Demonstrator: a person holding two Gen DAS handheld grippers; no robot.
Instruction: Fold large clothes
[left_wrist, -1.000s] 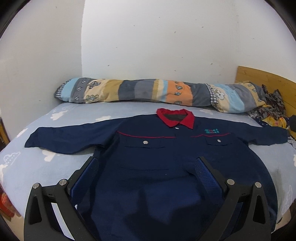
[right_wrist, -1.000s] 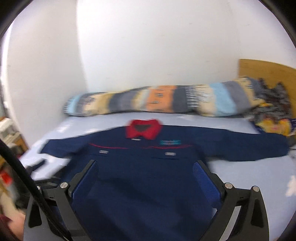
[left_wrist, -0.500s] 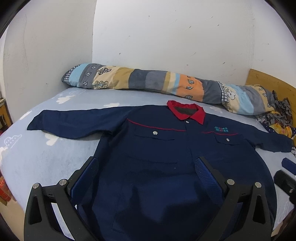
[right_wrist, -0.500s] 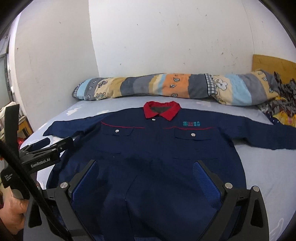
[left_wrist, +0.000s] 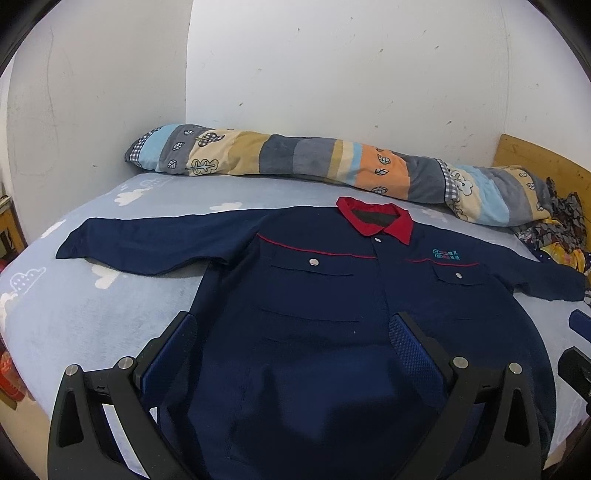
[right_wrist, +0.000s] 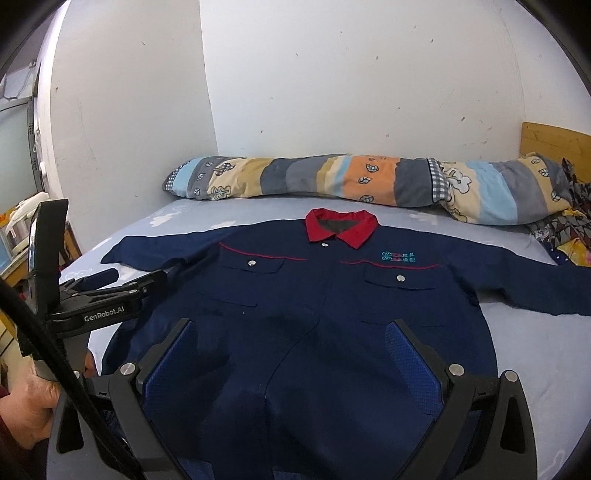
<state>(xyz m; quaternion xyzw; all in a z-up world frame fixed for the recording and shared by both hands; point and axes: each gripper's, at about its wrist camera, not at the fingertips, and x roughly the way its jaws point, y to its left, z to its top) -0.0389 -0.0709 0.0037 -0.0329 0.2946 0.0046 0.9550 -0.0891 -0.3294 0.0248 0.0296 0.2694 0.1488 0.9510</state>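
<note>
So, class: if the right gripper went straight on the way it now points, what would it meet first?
Probably the navy jacket: the open right gripper aims at its front, below the pockets. Depth is unclear.

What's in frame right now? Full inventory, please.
jacket: 1, navy with red collar, spread flat front-up on the bed, sleeves out
bed: 1, light blue sheet with white clouds, under the jacket
bolster: 1, striped patchwork, along the wall behind the collar
clothes pile: 1, mixed dark and yellow, far right of the bed
headboard: 1, wood, right end
wall: white, behind the bed
left tongs: 1, black with blue pads, open, over the jacket's lower left
right tongs: 1, same colours, open, over the hem
hand: 1, gripping the left tongs' handle
</note>
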